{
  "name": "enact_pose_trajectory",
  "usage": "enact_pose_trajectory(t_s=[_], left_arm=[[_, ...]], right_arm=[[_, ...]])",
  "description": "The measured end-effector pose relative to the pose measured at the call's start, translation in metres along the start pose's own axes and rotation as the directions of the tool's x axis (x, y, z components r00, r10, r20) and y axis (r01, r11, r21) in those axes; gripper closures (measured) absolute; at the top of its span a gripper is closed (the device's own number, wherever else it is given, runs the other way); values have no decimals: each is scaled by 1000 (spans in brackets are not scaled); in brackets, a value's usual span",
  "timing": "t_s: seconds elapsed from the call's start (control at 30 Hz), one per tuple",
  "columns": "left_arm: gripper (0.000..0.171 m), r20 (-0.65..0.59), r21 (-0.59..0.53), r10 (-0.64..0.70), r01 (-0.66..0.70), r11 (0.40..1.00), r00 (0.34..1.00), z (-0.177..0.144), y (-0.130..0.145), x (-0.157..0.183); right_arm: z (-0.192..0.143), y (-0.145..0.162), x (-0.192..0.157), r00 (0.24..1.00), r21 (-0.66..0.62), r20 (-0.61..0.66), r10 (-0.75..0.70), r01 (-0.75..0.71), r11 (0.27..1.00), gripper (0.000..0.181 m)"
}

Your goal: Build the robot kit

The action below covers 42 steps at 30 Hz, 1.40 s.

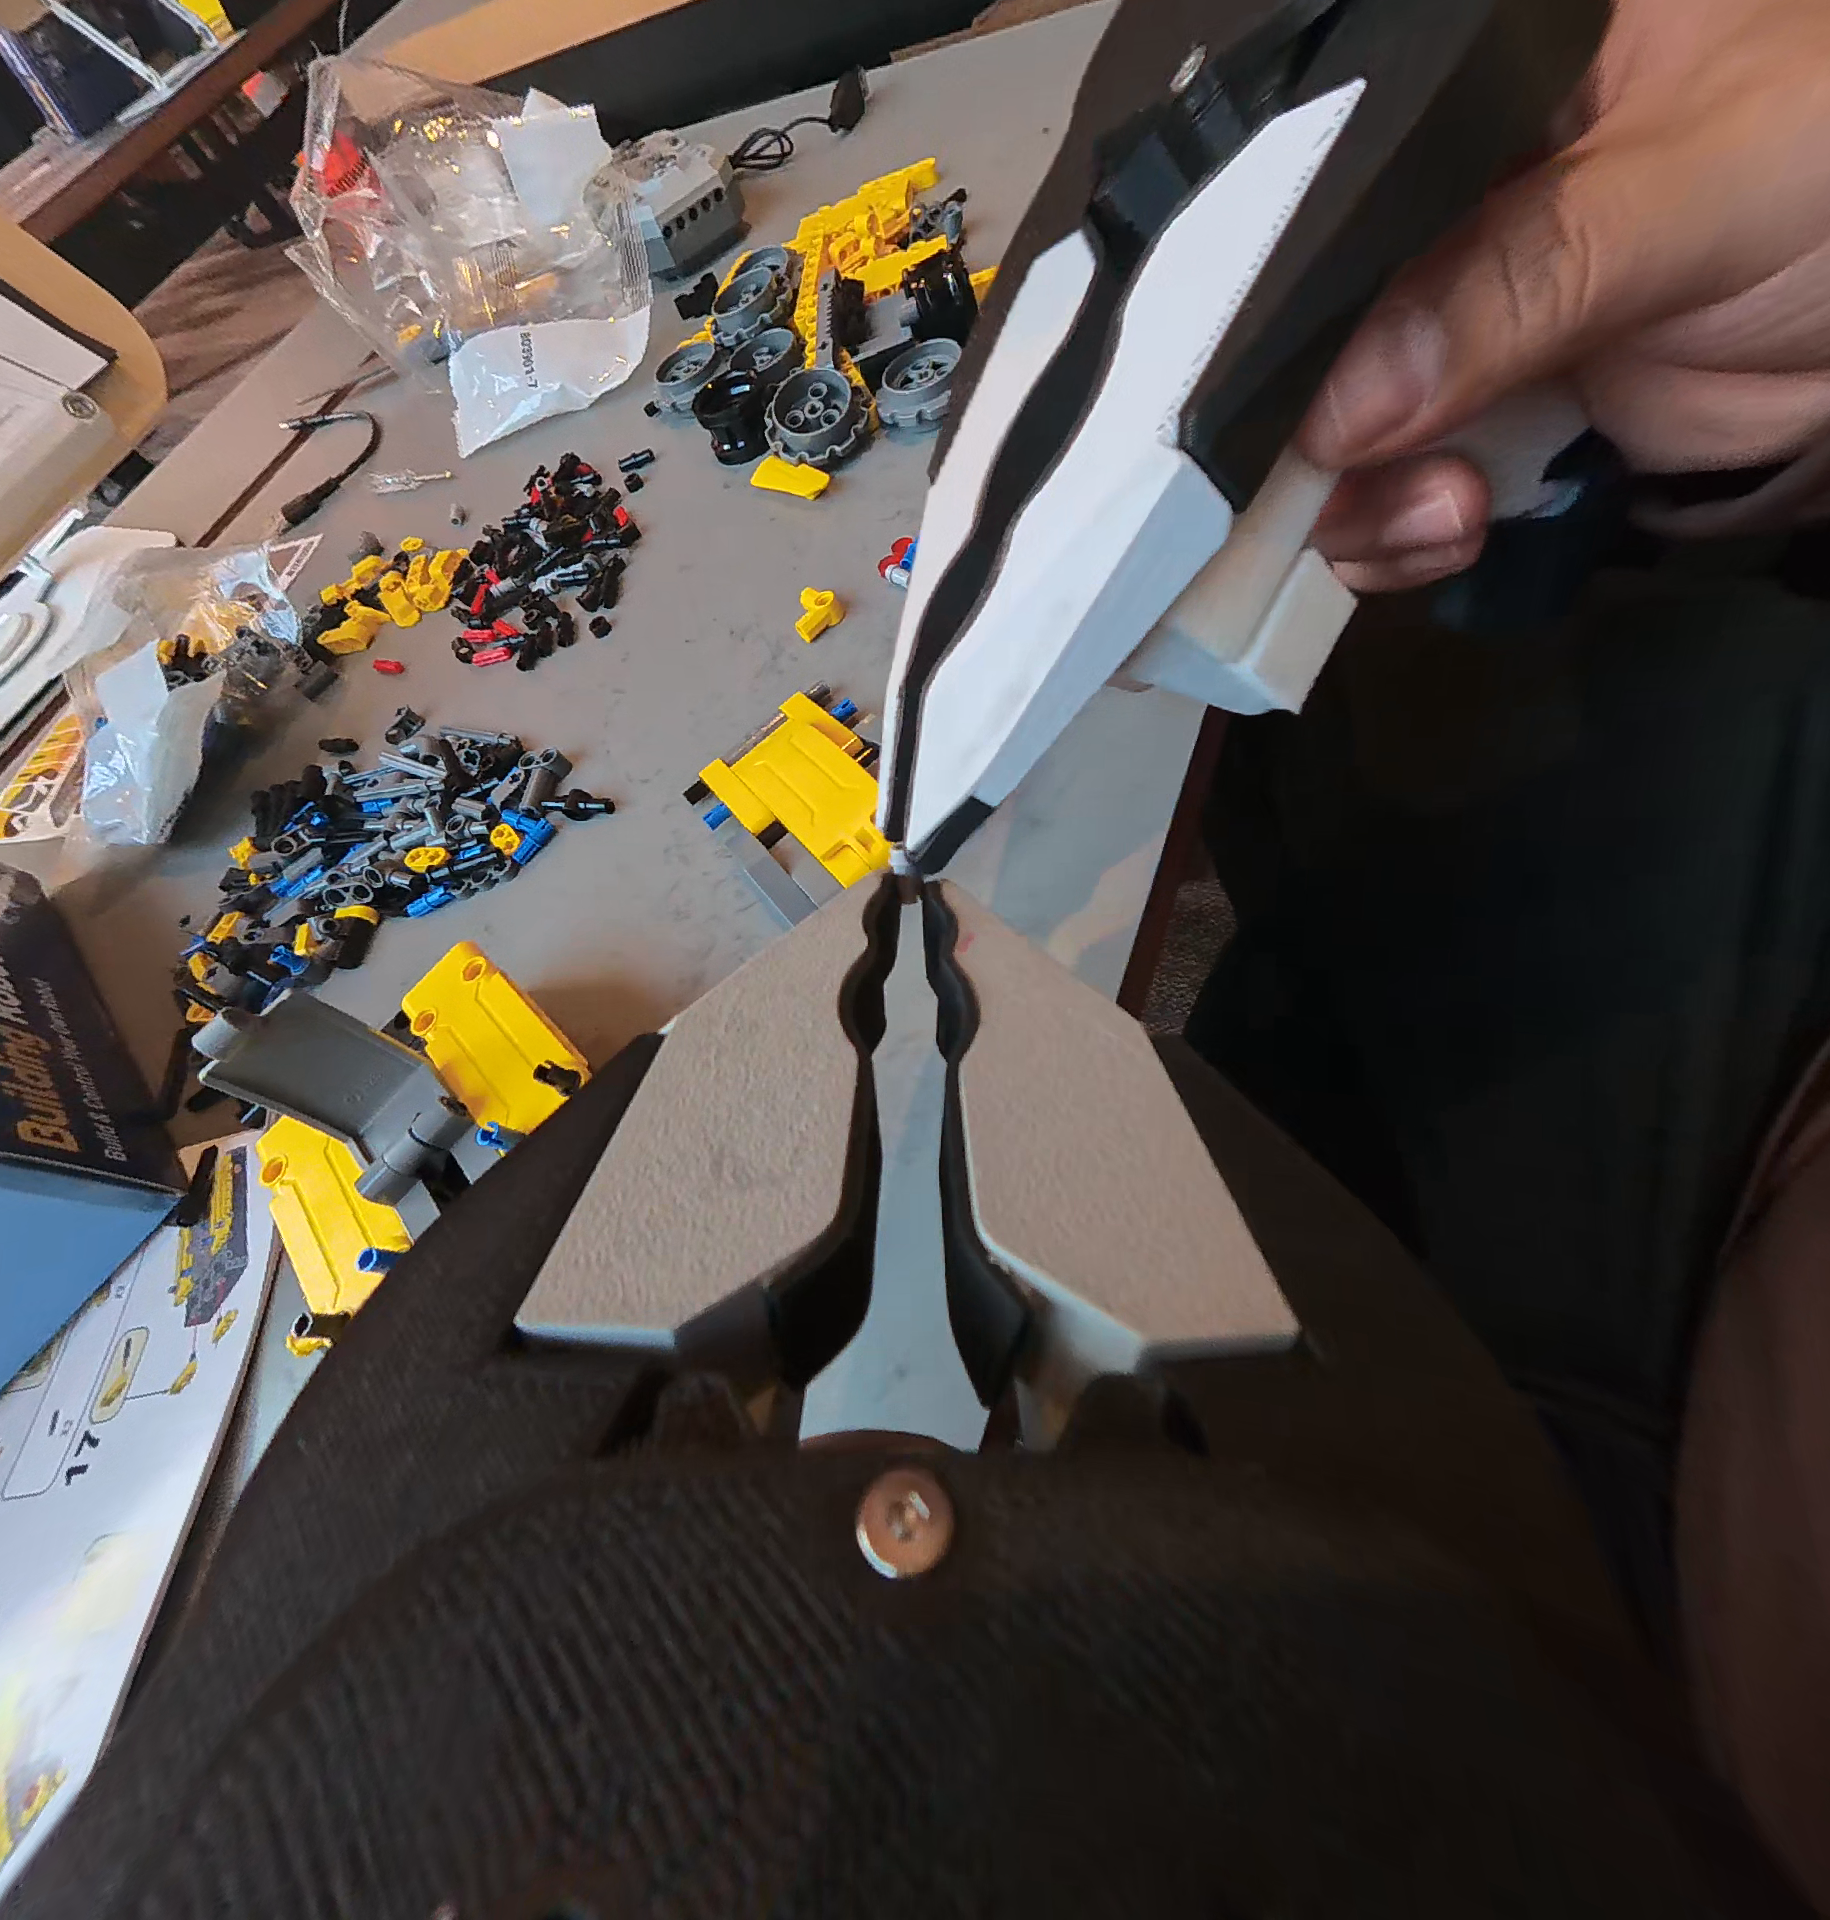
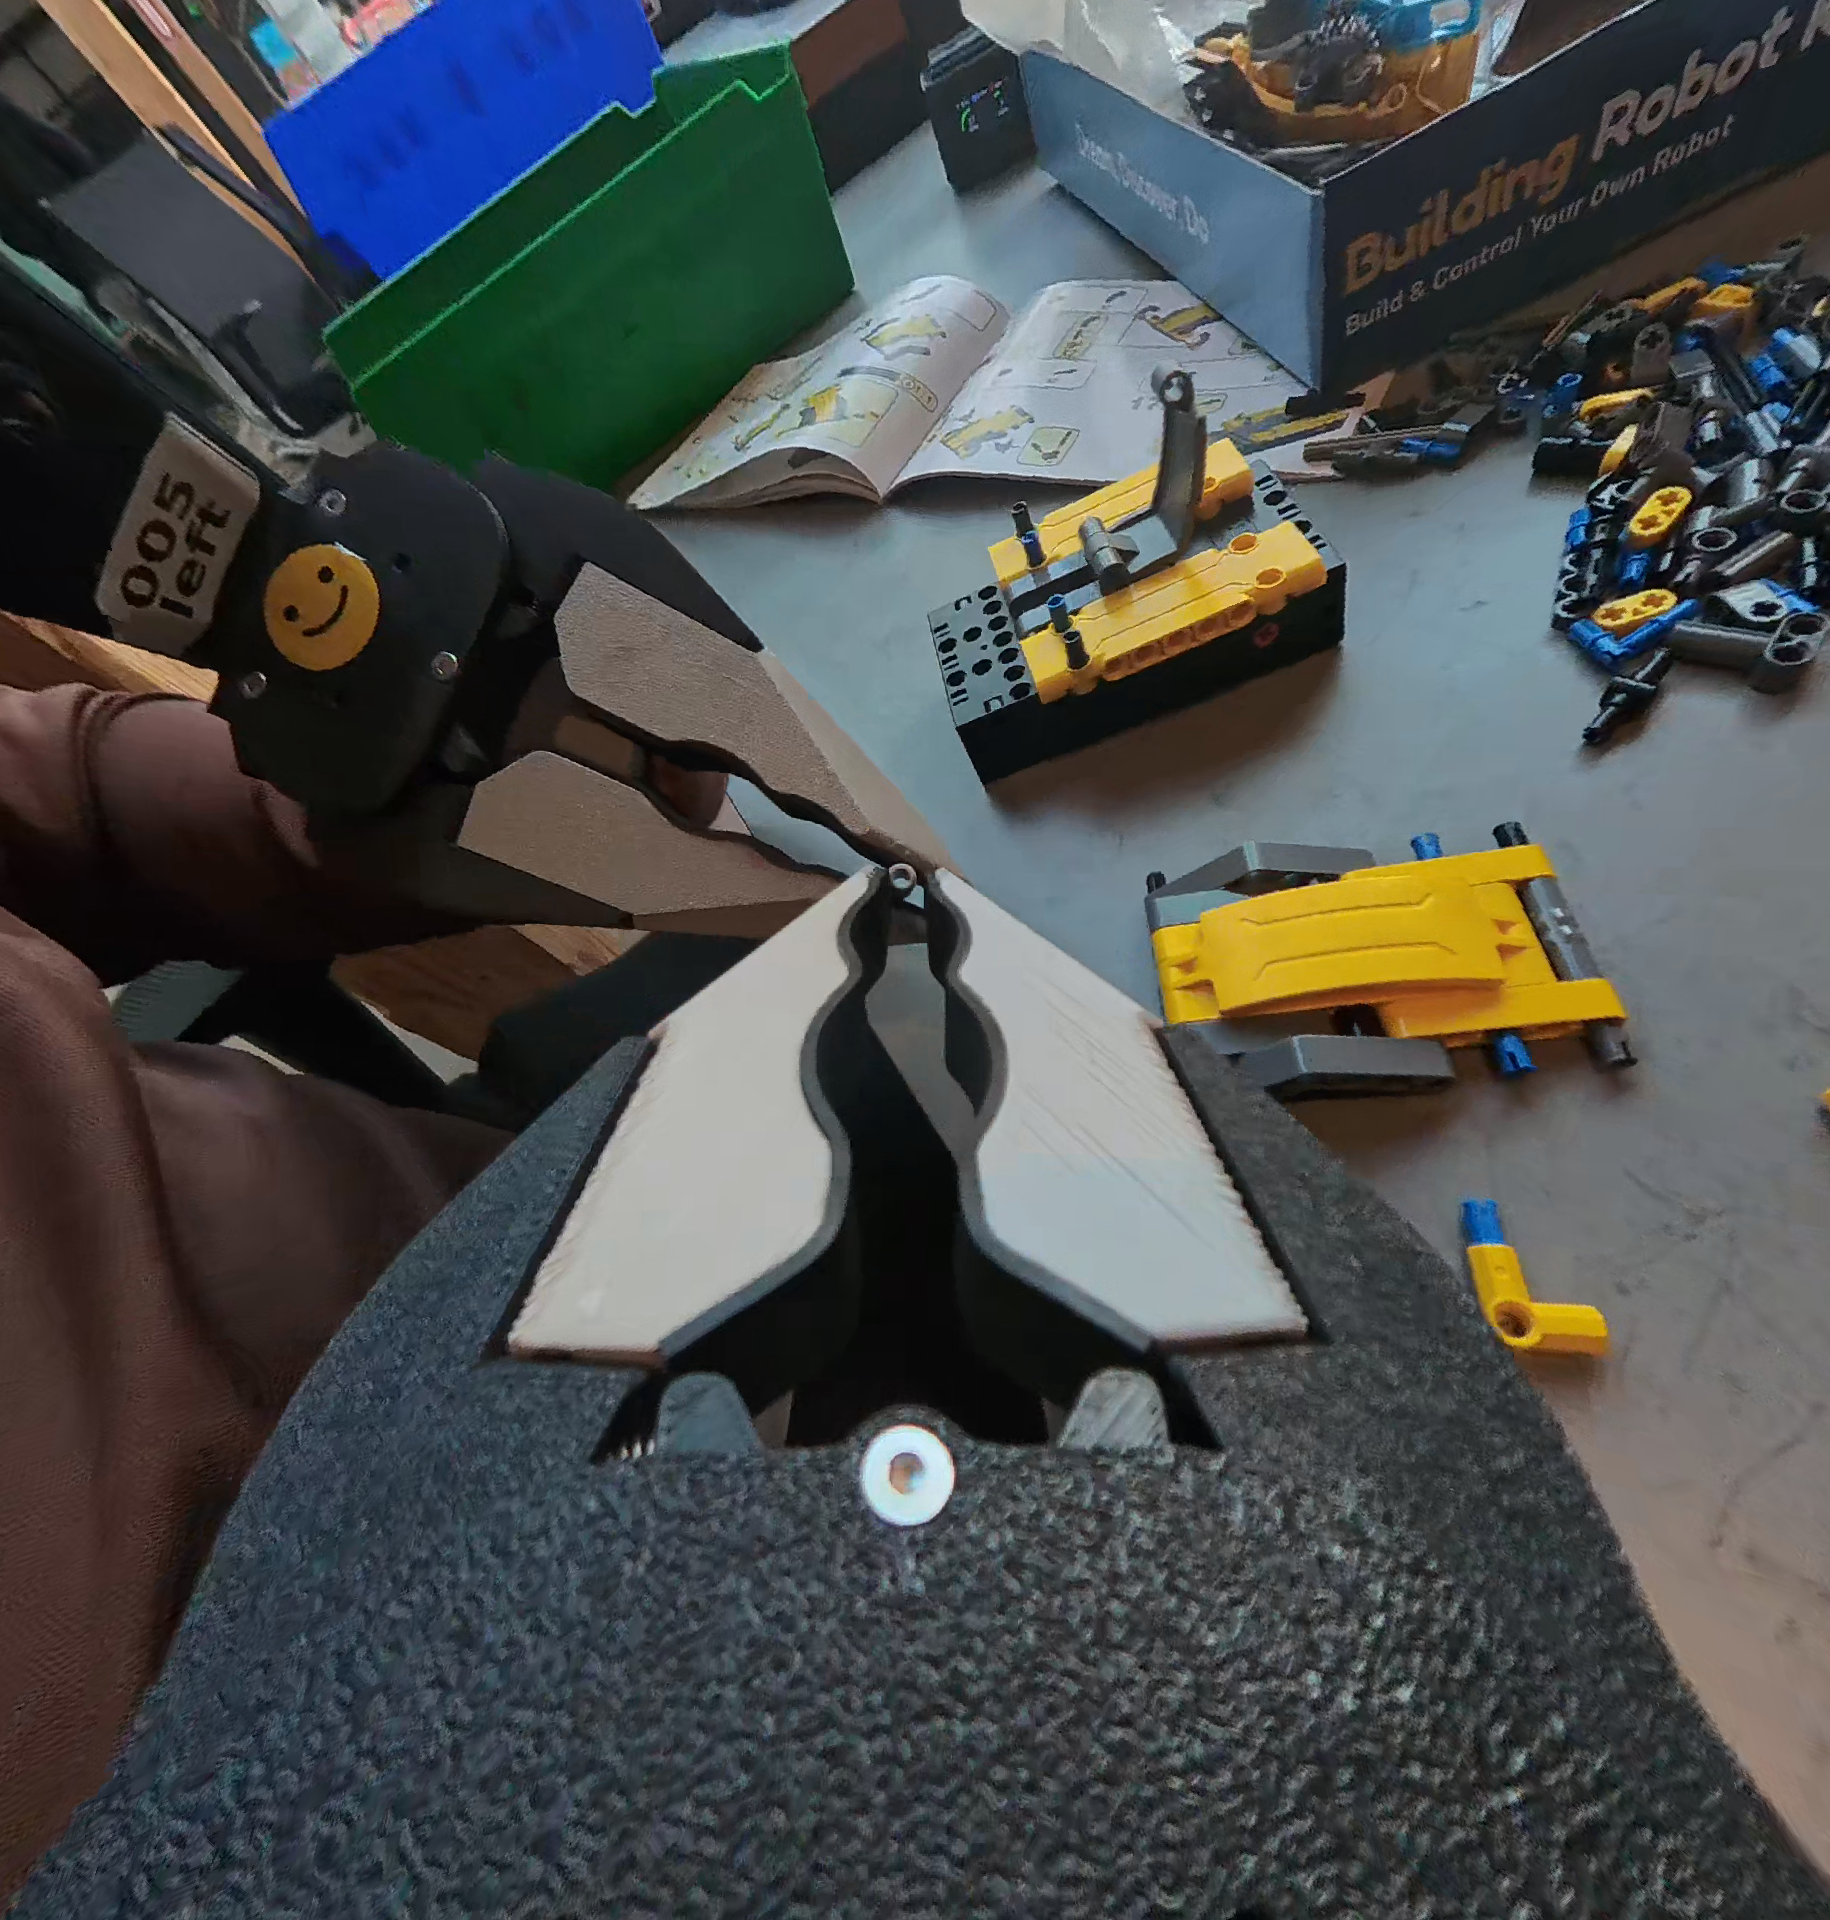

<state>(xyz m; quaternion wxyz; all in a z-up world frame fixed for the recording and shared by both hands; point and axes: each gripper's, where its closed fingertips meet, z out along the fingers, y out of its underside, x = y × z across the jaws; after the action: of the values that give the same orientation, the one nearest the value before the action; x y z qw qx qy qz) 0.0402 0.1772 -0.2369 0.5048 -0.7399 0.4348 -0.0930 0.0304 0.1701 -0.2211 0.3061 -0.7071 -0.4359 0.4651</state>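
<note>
The left gripper (image 1: 906,902) fills the lower part of its own view; its two fingers come together to a narrow point, and a very small light grey piece (image 1: 903,860) sits between the tips. The right gripper (image 1: 895,831) reaches in from above in that view, a hand (image 1: 1617,270) holding its handle; its tips are also closed to a narrow gap and they meet the left tips at the same small piece. In the right wrist view the small piece (image 2: 900,876) looks like a tiny tube, pinched at the tips of the right gripper (image 2: 903,883), with the left gripper (image 2: 849,847) touching it from the left side; which of the two really carries it, I cannot tell. The meeting point hangs at the edge of the grey table (image 1: 682,675), not on it.

On the table, just behind the tips, lies a yellow and grey assembly (image 2: 1378,966); farther off stands a black block with yellow beams (image 2: 1150,623), a grey curved part upright on it; an open instruction booklet (image 2: 942,384), a dark blue box (image 2: 1513,218) and a green bin (image 2: 599,291) are beyond; a heap of small black, blue and yellow parts (image 1: 391,831) is near the box; a single yellow connector (image 2: 1524,1304) lies alone.
</note>
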Motion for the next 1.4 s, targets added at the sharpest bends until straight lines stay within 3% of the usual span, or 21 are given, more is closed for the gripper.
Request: enact_pose_trajectory(t_s=[0.23, 1.4], left_arm=[[170, 2, -6, 30, -30, 1000, 1000, 0, 1, 2], [170, -82, -21, 60, -61, 998, 995, 3, 9, 11]], right_arm=[[0, 2, -2, 996, -28, -26, -88, 87, 996, 177], [4, 13, -2, 996, -97, 12, -90, 91, 991, 177]])
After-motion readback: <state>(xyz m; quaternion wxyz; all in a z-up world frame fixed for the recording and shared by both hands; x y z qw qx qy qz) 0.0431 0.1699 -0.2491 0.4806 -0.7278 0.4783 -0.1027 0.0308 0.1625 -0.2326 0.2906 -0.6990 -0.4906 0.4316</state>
